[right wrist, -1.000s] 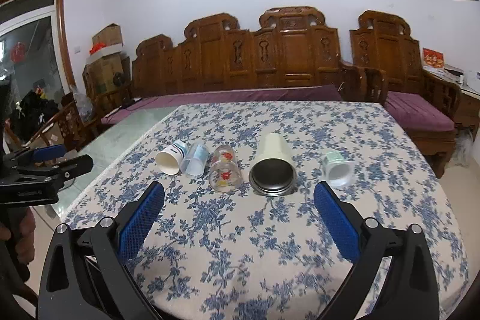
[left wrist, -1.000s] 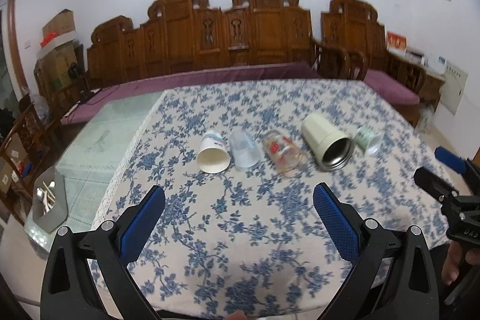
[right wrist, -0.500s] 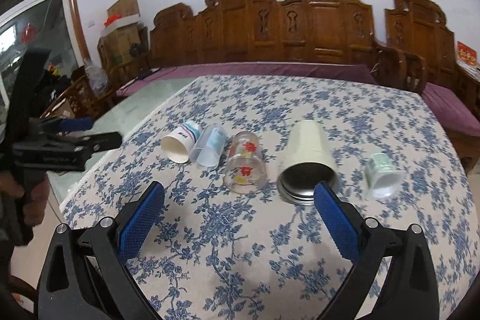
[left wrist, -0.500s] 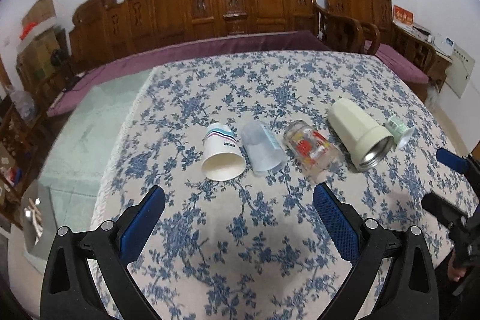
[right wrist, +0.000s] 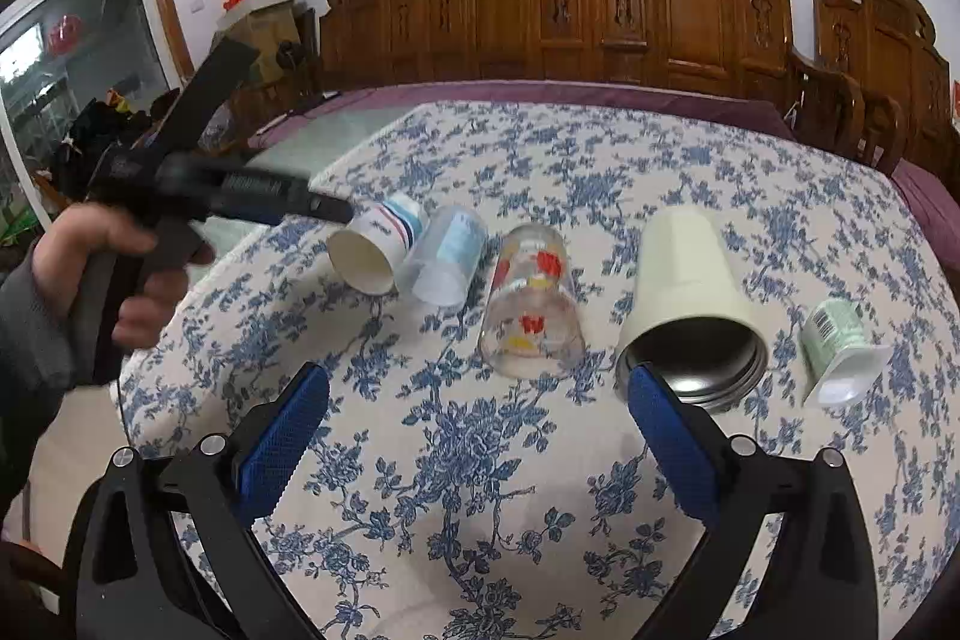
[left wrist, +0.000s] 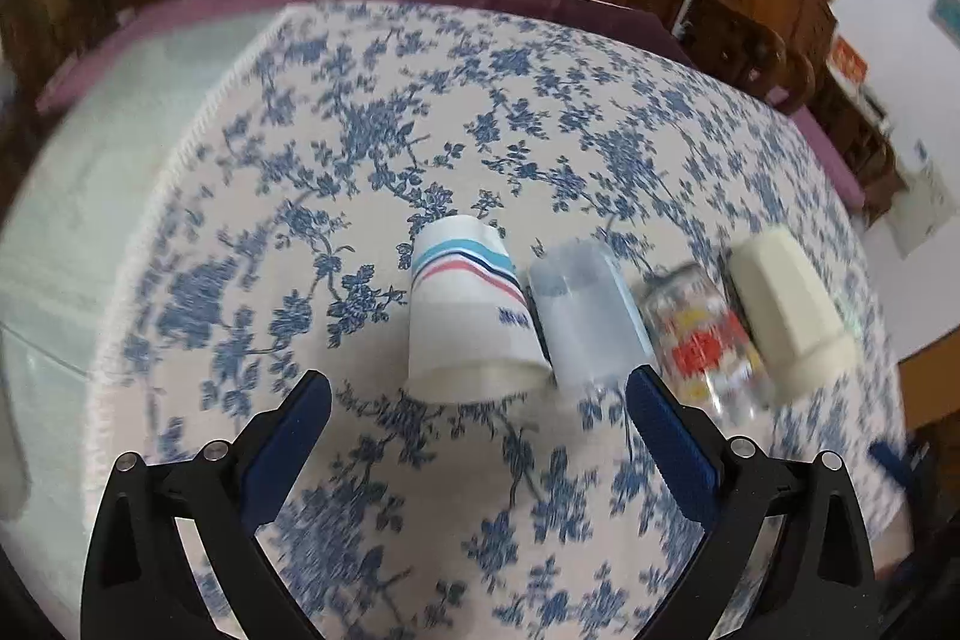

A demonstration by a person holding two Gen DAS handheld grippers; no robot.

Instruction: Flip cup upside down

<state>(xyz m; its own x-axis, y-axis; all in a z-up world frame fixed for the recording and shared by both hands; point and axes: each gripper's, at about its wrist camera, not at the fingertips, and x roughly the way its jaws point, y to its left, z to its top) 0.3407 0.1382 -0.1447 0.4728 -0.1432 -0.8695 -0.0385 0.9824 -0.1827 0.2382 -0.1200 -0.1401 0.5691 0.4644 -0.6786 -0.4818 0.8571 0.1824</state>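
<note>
From my left wrist camera, my left gripper [left wrist: 478,433] hangs released, fingers spread, just short of the paper cup [left wrist: 468,307], which lies on its side on the floral tablecloth [left wrist: 360,147]. Beside the paper cup lie a clear plastic cup [left wrist: 585,319], a printed glass [left wrist: 708,340] and a cream tumbler [left wrist: 786,307]; the cup's blue print is too blurred to read.

From my right wrist camera, my right gripper [right wrist: 478,433] is released too, holding nothing. The paper cup [right wrist: 375,253] looks empty. Far from it, past the tumbler [right wrist: 690,292], lies a small green pot [right wrist: 840,352] bearing a barcode.
</note>
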